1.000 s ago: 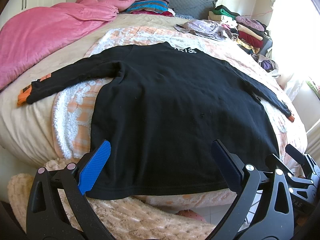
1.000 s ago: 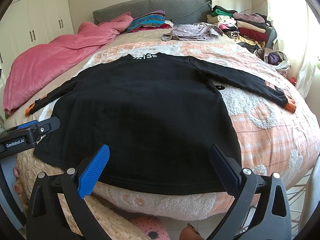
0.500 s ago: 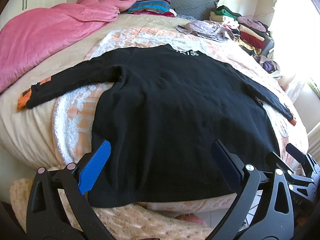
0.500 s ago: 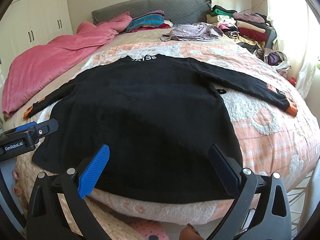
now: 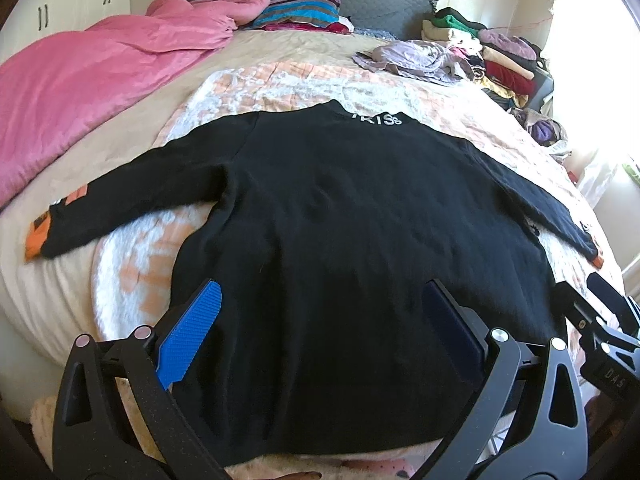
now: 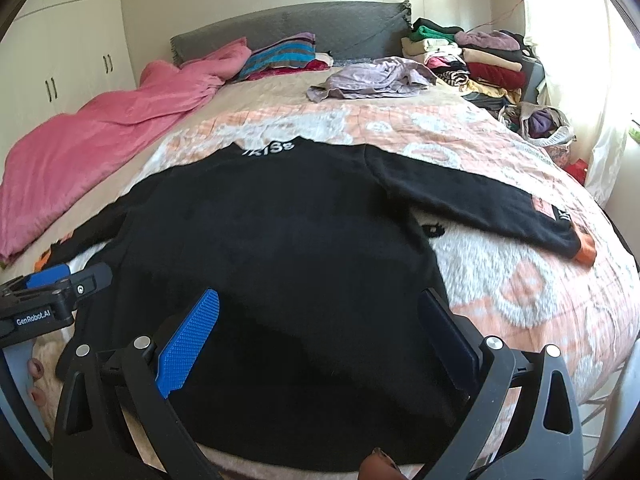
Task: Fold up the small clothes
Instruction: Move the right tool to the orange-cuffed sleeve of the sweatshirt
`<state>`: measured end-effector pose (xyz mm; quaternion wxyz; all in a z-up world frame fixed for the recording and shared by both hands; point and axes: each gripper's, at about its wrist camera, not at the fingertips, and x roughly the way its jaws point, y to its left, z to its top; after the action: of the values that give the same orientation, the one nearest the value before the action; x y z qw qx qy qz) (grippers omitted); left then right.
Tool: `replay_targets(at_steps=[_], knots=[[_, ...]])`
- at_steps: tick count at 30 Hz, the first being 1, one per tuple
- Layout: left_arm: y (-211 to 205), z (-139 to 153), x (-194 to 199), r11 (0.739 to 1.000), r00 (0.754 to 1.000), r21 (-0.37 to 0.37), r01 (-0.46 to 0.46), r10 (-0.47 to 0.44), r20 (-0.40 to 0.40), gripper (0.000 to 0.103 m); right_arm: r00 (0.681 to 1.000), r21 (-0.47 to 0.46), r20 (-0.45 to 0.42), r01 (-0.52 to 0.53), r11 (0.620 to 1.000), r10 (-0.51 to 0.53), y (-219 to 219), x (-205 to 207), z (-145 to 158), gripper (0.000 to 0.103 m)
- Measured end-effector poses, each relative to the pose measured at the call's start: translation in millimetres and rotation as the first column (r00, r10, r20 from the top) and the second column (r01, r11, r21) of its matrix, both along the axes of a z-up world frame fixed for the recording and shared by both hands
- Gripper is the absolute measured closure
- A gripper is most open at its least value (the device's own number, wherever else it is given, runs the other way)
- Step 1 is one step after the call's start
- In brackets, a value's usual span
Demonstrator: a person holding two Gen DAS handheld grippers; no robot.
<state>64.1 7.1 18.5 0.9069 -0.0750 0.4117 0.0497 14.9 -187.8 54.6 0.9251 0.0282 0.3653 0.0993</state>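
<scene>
We hold both claws over the near edge of the bed, where a black sweater lies spread flat, back side up, on a peach-and-white quilt. Its collar, with white lettering, points toward the grey headboard, and its hem reaches the foot of the bed just under our claws. Both sleeves stretch outward, each ending in an orange cuff. Our left claw hovers above the hem with its jaws spread wide, grasping nothing. Our right claw hangs over the same hem farther right, also released and empty. In the right wrist view the left claw appears at the far left, by the sweater's lower corner. A pink blanket covers the left side of the bed, a lilac garment lies crumpled near the headboard, and a pile of folded clothes sits at the right by the window.
</scene>
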Motion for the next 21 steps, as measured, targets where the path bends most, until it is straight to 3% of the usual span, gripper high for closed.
replay_targets(at_steps=[12,21], knots=[[-6,-1,48,1.0,1.0,-0.003,-0.016,0.016,-0.027,0.008,0.999,0.029,-0.009,0.038,0.999,-0.037,-29,51,-2,0.004],[-8,6,82,1.0,1.0,0.002,-0.023,0.023,-0.016,0.008,0.989,0.077,-0.068,0.135,0.988,-0.13,-64,85,-17,0.004]])
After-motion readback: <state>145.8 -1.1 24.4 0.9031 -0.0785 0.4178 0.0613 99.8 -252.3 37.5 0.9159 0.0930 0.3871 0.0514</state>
